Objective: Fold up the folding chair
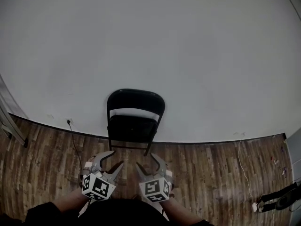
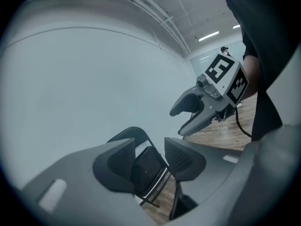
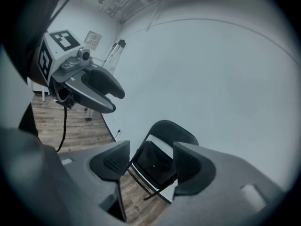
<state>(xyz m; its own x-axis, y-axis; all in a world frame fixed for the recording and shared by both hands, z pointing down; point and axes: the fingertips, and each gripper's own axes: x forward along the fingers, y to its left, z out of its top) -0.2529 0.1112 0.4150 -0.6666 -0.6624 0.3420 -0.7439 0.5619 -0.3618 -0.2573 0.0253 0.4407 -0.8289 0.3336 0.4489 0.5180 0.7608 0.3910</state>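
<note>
Looking steeply down from the head view, a black folding chair (image 1: 135,119) stands on a wood-plank floor (image 1: 211,168), its back close against a plain white wall (image 1: 155,36). The rounded backrest is at the top, with a pale gap under it and the dark seat panel below. The seat seems tipped up towards the frame, but how far cannot be told from here. Thin black legs reach the floor just under the seat.

In front of the chair and well apart from it, a person holds two grippers side by side, both aimed at it. The left gripper (image 1: 117,157) has its jaws parted with nothing between them. The right gripper (image 1: 144,159) is the same, jaws apart and empty. Each carries a white cube with black square markers, the left cube (image 1: 99,186) and the right cube (image 1: 156,188), nearest the person. Dark sleeves (image 1: 51,213) show at the bottom edge.

In each gripper view the chair appears through the gap between that gripper's dark ribbed pads, in the distance and untouched. Each view also shows the other gripper hanging in the air off to one side.

A thin black cable (image 1: 75,147) runs from the wall's base across the floor towards the left gripper. A white cable (image 1: 241,166) and a dark object (image 1: 281,197) lie at the far right.
</note>
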